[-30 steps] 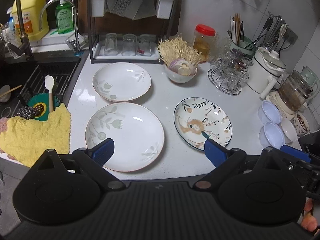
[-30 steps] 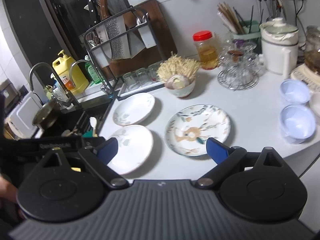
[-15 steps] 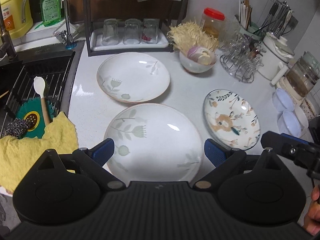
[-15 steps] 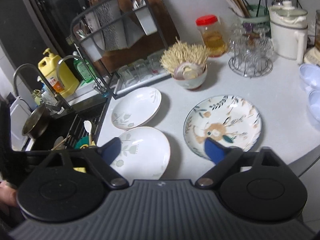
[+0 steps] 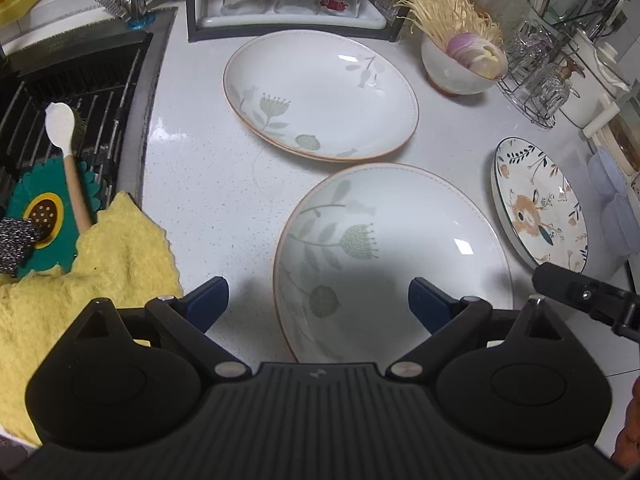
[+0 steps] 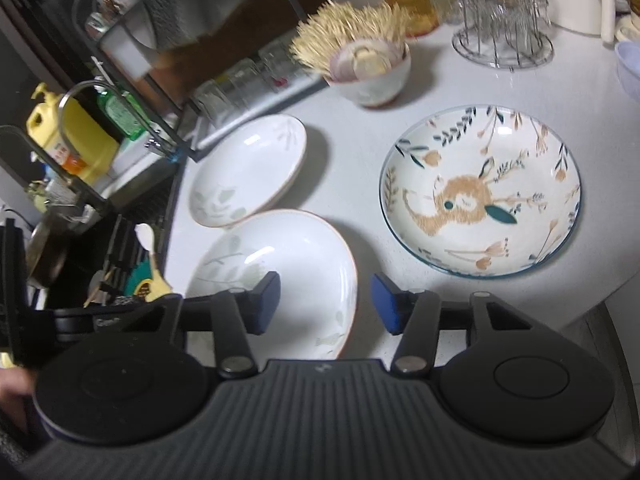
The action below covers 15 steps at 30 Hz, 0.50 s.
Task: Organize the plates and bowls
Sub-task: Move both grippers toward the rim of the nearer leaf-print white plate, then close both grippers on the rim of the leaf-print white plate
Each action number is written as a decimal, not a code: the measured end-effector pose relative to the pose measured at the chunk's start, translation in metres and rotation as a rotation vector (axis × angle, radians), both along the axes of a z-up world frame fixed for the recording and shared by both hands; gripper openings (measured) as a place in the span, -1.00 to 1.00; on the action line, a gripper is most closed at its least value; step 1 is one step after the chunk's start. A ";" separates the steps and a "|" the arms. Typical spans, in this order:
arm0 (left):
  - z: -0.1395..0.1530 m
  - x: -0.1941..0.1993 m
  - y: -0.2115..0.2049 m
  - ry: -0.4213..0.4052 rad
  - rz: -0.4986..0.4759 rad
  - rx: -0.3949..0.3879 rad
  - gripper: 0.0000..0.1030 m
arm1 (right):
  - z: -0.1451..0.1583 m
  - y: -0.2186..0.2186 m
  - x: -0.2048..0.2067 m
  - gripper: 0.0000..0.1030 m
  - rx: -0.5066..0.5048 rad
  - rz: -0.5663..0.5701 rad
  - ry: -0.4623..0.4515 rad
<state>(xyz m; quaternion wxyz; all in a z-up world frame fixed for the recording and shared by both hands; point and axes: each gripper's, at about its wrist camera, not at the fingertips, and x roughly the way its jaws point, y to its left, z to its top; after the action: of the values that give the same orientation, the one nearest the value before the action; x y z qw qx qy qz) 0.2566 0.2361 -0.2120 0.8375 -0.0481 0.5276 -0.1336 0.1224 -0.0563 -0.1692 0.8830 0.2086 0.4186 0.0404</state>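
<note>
Both grippers have come down toward the counter (image 5: 208, 184) since a second ago, so the plates now fill far more of each view. The left gripper (image 5: 318, 300) hangs over the near plate (image 5: 394, 248), its blue pads wide apart with the plate's left rim showing between them, and nothing gripped. The right gripper (image 6: 324, 304) has just been closing its jaws; they now stand at a middling gap above the near plate's (image 6: 288, 256) right rim, with that rim seen between the pads but no pad visibly pressing on it.

Three plates lie flat on the white counter. The near plate, white with pale green flowers, sits closest to the person. The far plate (image 5: 320, 92), of the same pattern, lies just behind it, close to a rack (image 5: 288, 12) of glasses. The fox plate (image 6: 480, 192), with a teal rim, lies to the right, apart from the other two. A bowl (image 6: 370, 72) holding enoki mushrooms and sliced onion stands behind the plates. Left of the counter, a sink (image 5: 60, 92) holds a spoon (image 5: 66, 148), and a yellow cloth (image 5: 92, 276) drapes over its edge.
</note>
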 end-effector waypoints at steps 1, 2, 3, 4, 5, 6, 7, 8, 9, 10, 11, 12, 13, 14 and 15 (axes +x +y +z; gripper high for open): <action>-0.003 0.002 0.002 0.001 0.000 -0.005 0.89 | -0.005 0.001 0.002 -0.01 0.003 -0.005 0.011; -0.006 0.003 0.003 -0.002 -0.003 -0.016 0.89 | -0.009 0.002 0.005 -0.04 0.000 -0.013 0.027; -0.009 0.004 0.004 0.002 -0.008 -0.033 0.89 | -0.014 0.002 0.007 -0.10 -0.007 -0.020 0.040; -0.011 0.005 0.006 0.004 -0.004 -0.052 0.88 | -0.017 0.003 0.009 -0.15 -0.024 -0.029 0.054; -0.014 0.006 0.009 0.006 0.007 -0.071 0.88 | -0.020 0.005 0.011 -0.20 -0.040 -0.032 0.061; -0.017 0.007 0.011 0.011 0.008 -0.080 0.85 | -0.023 0.005 0.012 -0.22 -0.042 -0.031 0.061; -0.020 0.008 0.011 0.018 0.008 -0.084 0.76 | -0.027 0.006 0.013 -0.25 -0.033 -0.030 0.064; -0.023 0.010 0.012 0.023 0.012 -0.090 0.67 | -0.031 0.006 0.015 -0.27 -0.021 -0.033 0.071; -0.025 0.011 0.013 0.027 0.016 -0.098 0.63 | -0.034 0.006 0.017 -0.30 -0.009 -0.038 0.080; -0.025 0.010 0.013 0.014 0.015 -0.104 0.56 | -0.037 0.006 0.017 -0.41 0.011 -0.043 0.087; -0.025 0.011 0.012 0.010 0.013 -0.099 0.48 | -0.039 0.006 0.018 -0.44 0.037 -0.050 0.089; -0.025 0.012 0.012 -0.001 0.011 -0.090 0.41 | -0.041 0.006 0.018 -0.44 0.053 -0.064 0.090; -0.025 0.013 0.011 -0.007 0.008 -0.085 0.26 | -0.042 0.006 0.020 -0.44 0.055 -0.073 0.091; -0.025 0.014 0.011 -0.009 0.005 -0.086 0.14 | -0.042 0.008 0.021 -0.44 0.050 -0.070 0.093; -0.026 0.015 0.011 -0.009 0.006 -0.098 0.09 | -0.042 0.009 0.023 -0.44 0.040 -0.066 0.094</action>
<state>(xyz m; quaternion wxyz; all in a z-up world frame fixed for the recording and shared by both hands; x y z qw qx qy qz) 0.2716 0.2472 -0.2375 0.8370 -0.0897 0.5165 -0.1571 0.1452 -0.0471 -0.2111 0.8588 0.2415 0.4516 0.0098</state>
